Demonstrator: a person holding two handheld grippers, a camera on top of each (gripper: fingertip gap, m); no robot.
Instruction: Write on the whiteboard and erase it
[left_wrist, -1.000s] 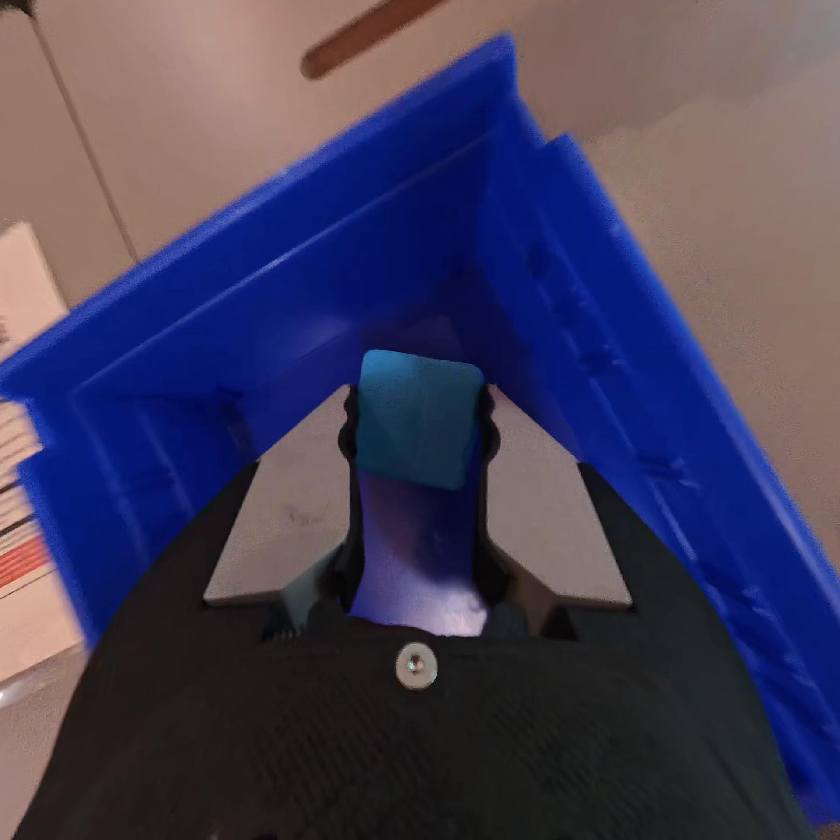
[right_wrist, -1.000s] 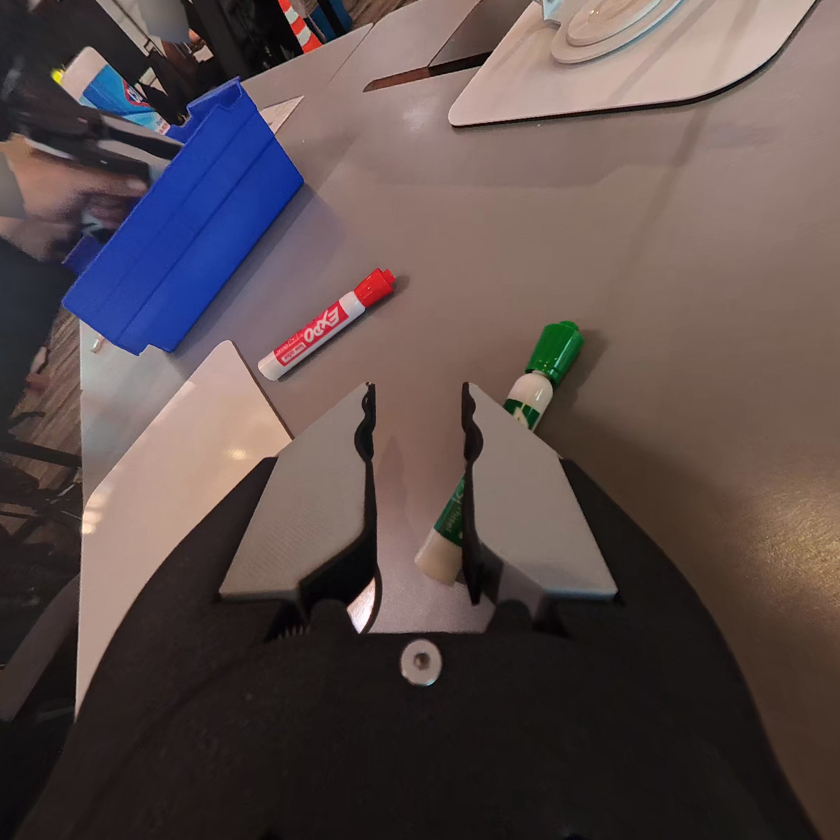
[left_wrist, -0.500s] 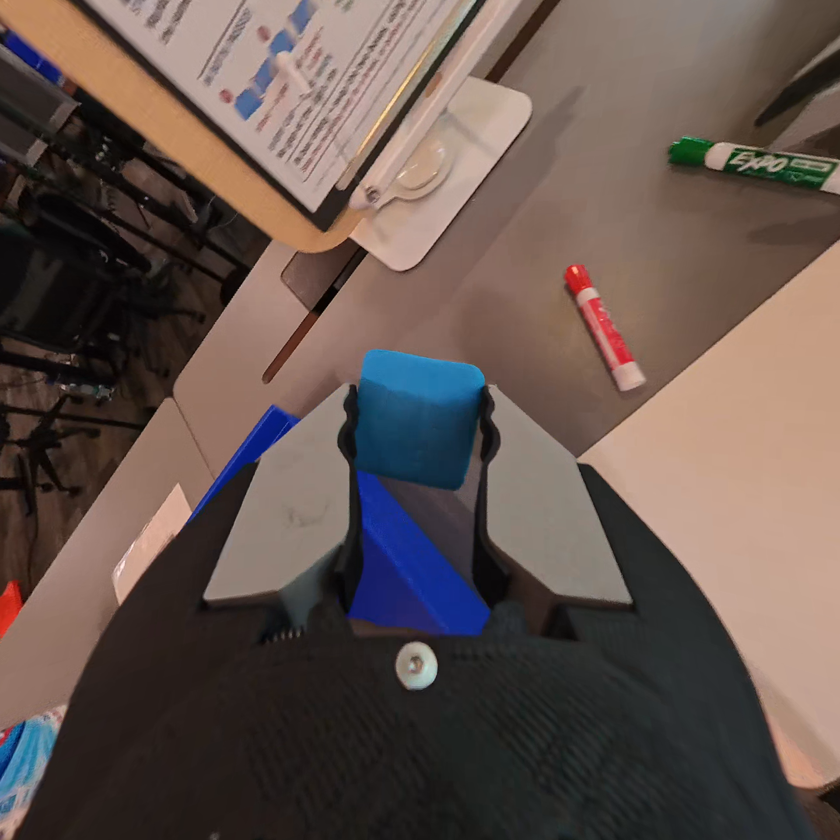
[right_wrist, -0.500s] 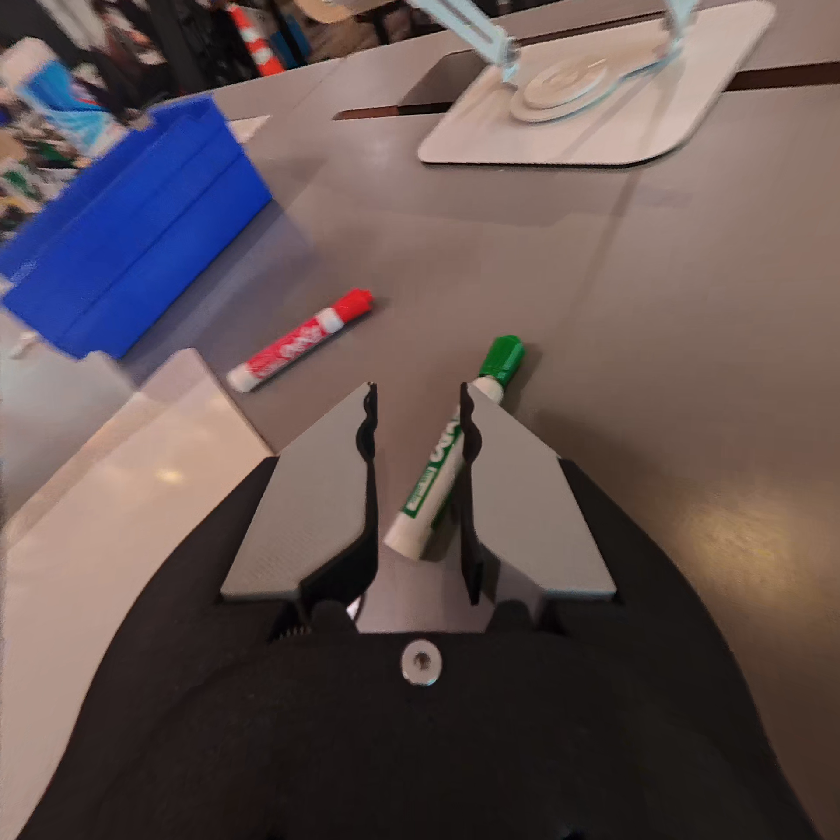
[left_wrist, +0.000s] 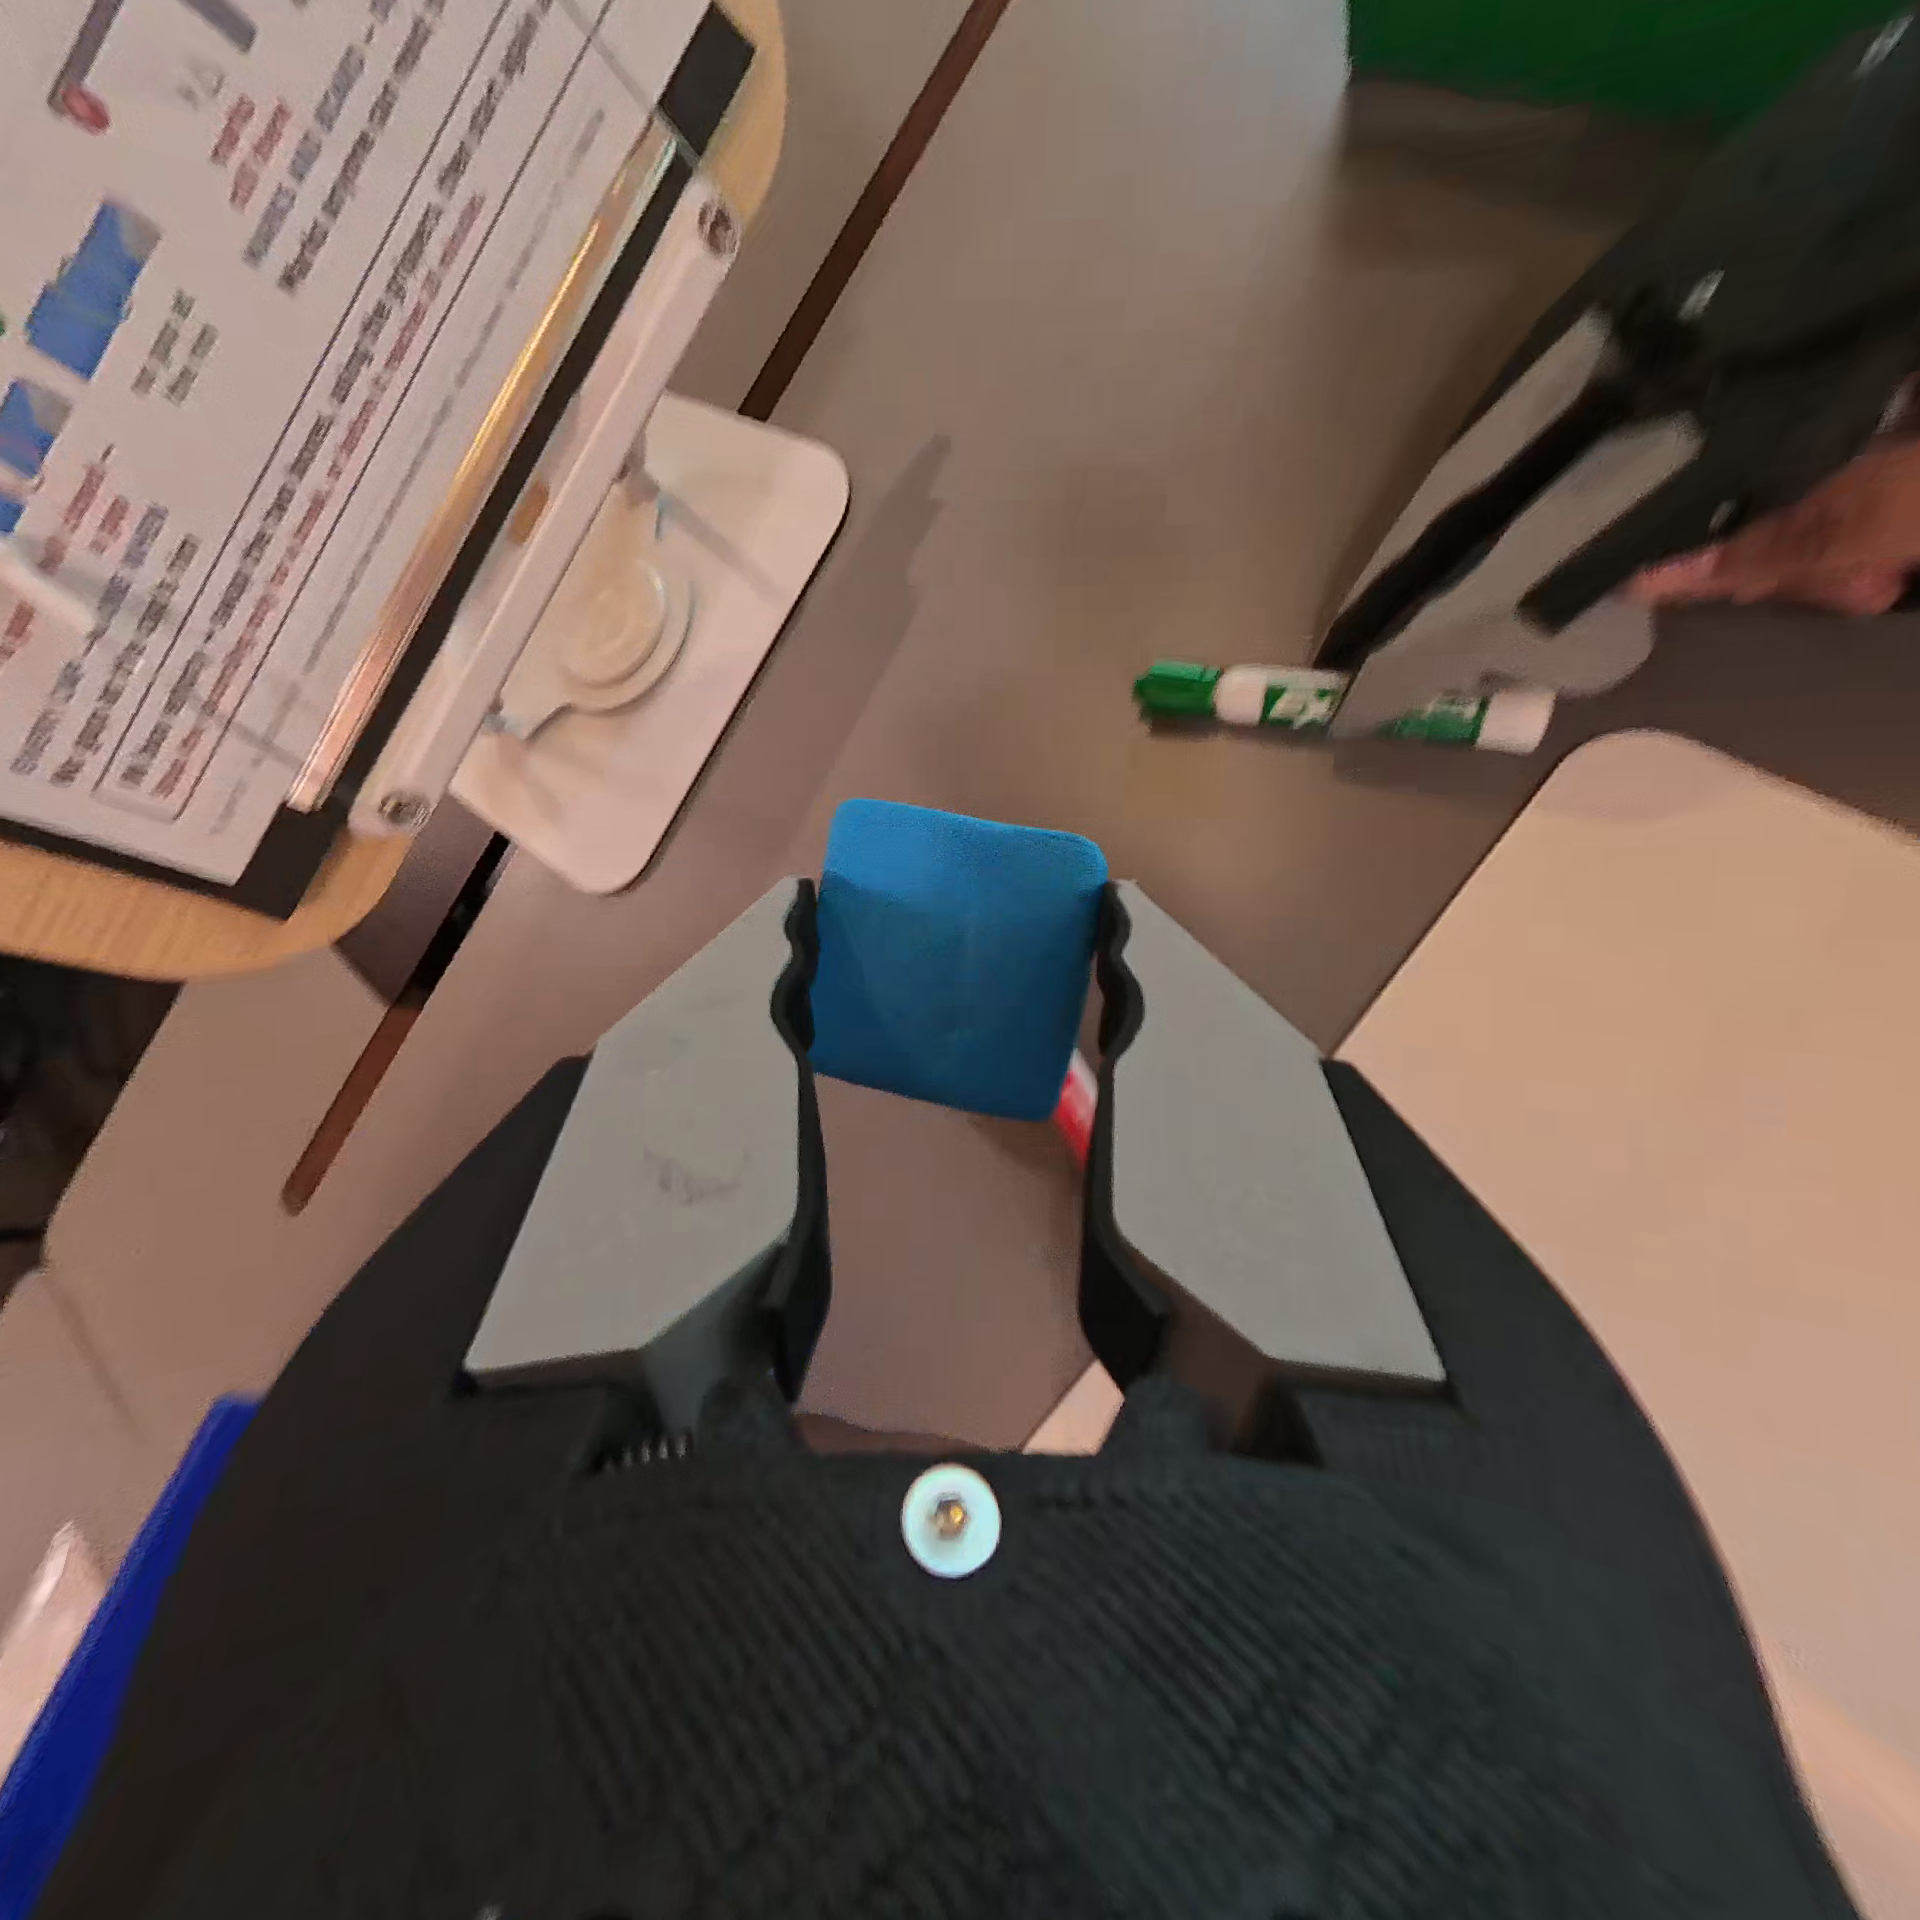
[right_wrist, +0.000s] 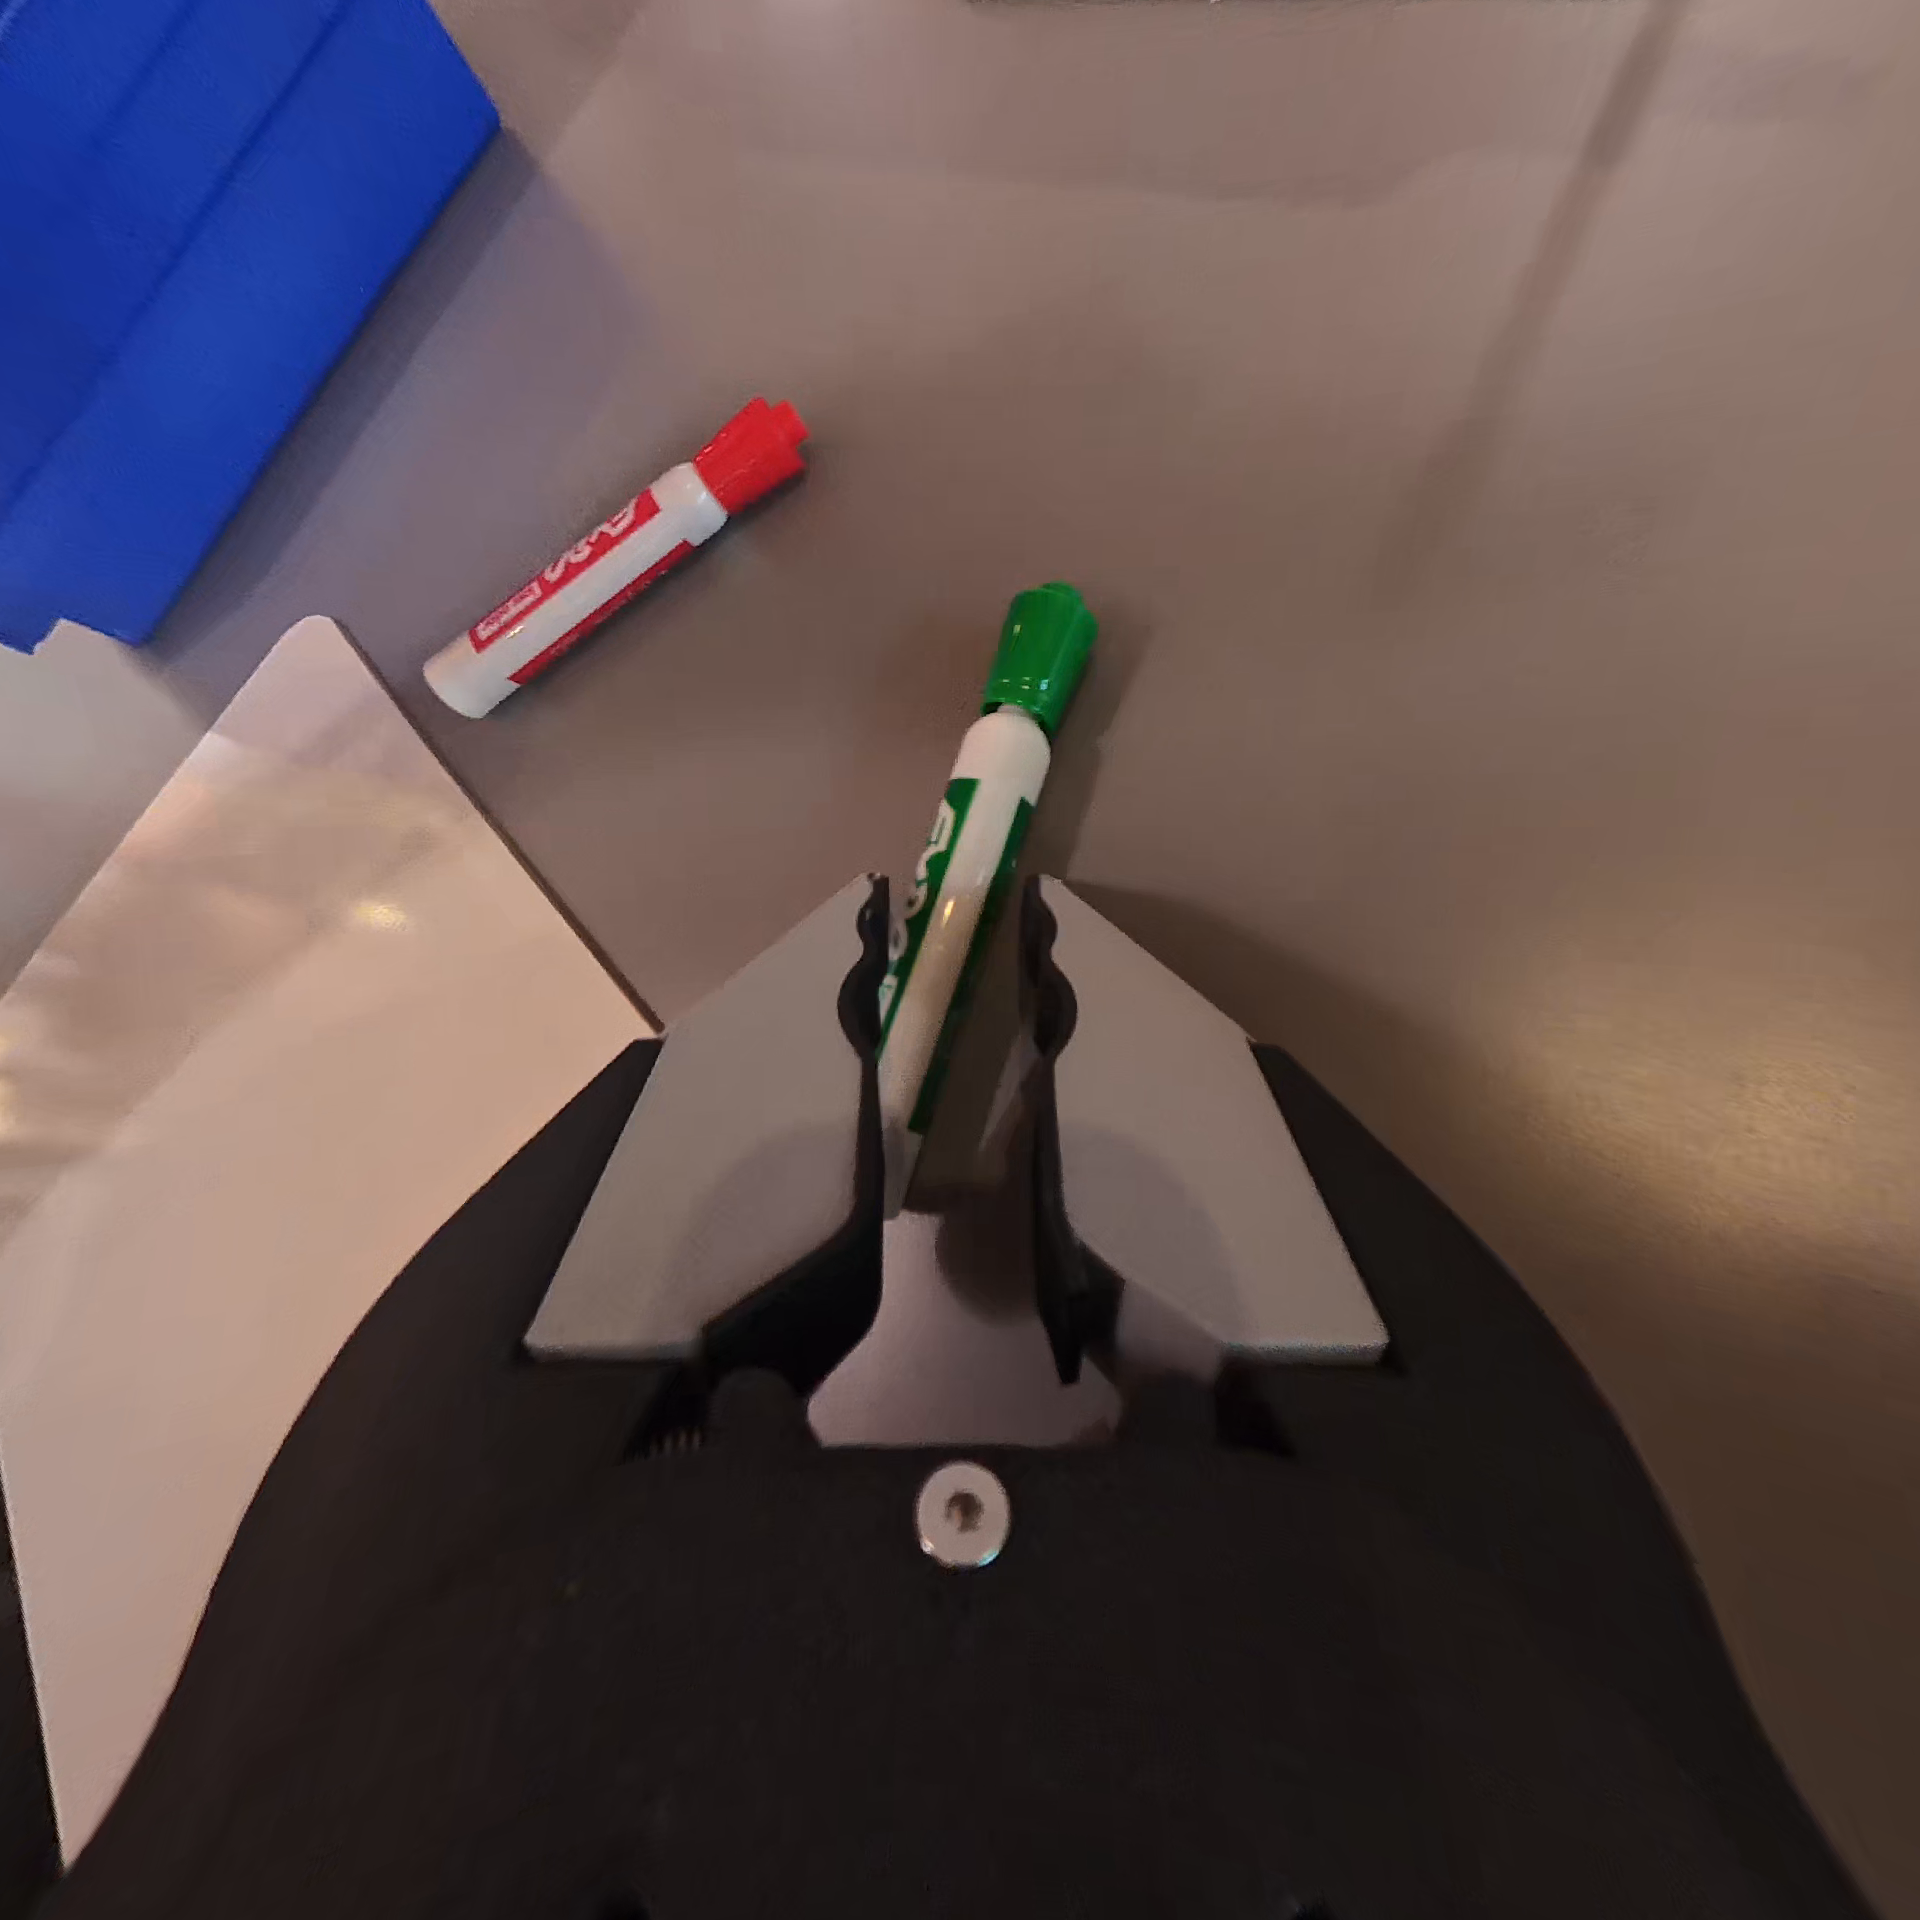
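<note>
The worktop (right_wrist: 1351, 520) is filling both views now, where a second ago the left view was showing only the inside of the blue bin (right_wrist: 187, 260). The bin is sitting at the far left of the worktop, and the whiteboard (right_wrist: 260, 987) is lying near its front edge, just short of the bin. A stand with a printed sheet (left_wrist: 312, 364) is now showing at the worktop's far side. The left tool (left_wrist: 951, 966) is staying clamped on the blue eraser (left_wrist: 951, 956), both pads pressing its sides, lifted clear of the bin. The right tool (right_wrist: 951, 966) is narrowing around the green marker (right_wrist: 997, 821): the left pad is touching the barrel, a slit remaining at the right pad, the marker lying on the worktop. The red marker (right_wrist: 623, 561) is lying between bin and green marker, unmoved.
</note>
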